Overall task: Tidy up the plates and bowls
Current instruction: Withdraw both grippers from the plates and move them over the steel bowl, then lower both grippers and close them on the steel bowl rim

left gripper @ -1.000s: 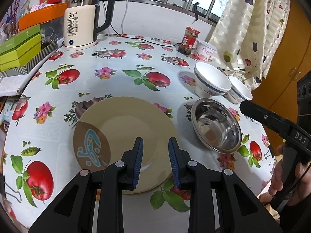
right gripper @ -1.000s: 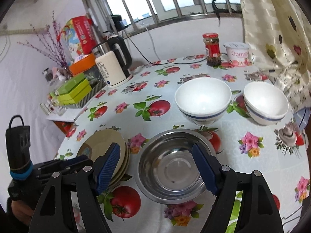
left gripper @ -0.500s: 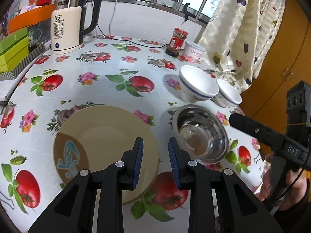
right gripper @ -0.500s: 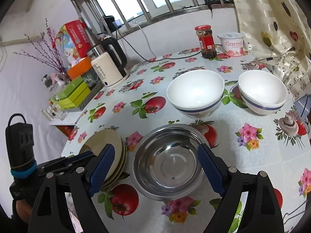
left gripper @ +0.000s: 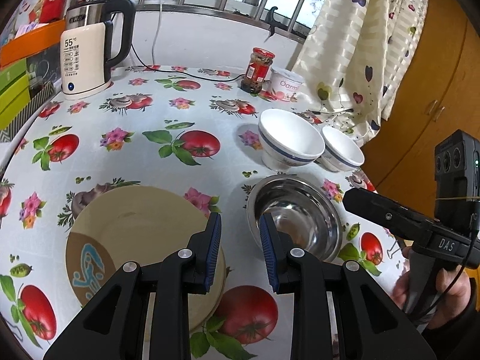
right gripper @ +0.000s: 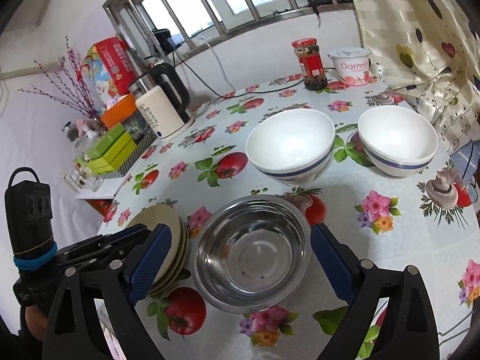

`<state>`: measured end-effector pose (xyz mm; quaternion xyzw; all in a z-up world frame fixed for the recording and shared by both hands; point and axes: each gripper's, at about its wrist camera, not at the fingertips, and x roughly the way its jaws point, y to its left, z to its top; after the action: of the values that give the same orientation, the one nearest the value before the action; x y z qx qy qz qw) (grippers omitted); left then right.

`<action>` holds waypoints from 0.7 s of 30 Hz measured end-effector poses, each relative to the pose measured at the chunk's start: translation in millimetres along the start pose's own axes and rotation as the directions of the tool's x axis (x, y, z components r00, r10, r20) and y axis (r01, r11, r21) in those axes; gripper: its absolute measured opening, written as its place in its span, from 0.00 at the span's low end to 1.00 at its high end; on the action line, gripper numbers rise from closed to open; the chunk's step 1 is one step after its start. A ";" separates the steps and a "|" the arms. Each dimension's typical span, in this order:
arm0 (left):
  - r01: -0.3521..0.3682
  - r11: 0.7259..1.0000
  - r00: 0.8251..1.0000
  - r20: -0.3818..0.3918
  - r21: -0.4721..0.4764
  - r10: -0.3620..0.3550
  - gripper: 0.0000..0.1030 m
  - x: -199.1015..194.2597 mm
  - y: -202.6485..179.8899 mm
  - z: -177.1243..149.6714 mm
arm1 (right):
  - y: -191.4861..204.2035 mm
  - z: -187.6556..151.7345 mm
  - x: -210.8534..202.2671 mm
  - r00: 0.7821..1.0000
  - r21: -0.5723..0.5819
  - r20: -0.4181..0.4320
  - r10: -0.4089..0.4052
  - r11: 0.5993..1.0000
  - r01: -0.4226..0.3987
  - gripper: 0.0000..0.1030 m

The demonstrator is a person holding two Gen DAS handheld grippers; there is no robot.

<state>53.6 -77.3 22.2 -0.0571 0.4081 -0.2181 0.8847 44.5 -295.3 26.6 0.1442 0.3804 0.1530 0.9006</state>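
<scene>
The left hand-held gripper [left gripper: 240, 249] is showing matte black angular arms, each carrying round silver screws, with ribbed blue pads [left gripper: 213, 255] lining the fingers. The right hand-held gripper [right gripper: 240, 264] is wearing the same black frame, silver screws and ribbed blue pads [right gripper: 151, 262]. Its side is bearing white "DAS" lettering, and a black camera box with round lenses and a green light is sitting on top. A thin black cable is trailing past the hand [left gripper: 432, 297], beside a dark sleeve [left gripper: 459, 336].

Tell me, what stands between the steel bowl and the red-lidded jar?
In the right wrist view, one white bowl stands between steel bowl and jar; otherwise bare tablecloth.
</scene>
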 end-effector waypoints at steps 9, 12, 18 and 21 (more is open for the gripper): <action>-0.017 0.999 1.000 -0.023 0.040 0.018 0.27 11.8 -10.0 5.9 | -11.7 1.3 4.4 0.998 0.028 -0.048 -0.027 0.999 0.028 0.92; -0.018 0.999 0.999 -0.030 0.046 0.020 0.27 16.2 -11.8 9.0 | -13.0 3.6 3.2 0.998 0.023 -0.046 -0.032 0.999 0.033 0.92; -0.015 0.999 0.999 -0.035 0.048 0.017 0.27 25.4 -13.1 22.7 | -19.6 11.5 5.6 0.998 0.049 -0.052 -0.030 0.998 0.033 0.91; -0.016 0.999 0.999 -0.036 0.051 0.018 0.27 30.3 -14.7 30.8 | -24.3 15.2 7.7 0.998 0.070 -0.054 -0.035 0.997 0.039 0.87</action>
<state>88.9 -106.1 25.5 -0.0273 0.4190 -0.2218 0.8801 64.7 -316.7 22.7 0.1649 0.4117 0.1266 0.8873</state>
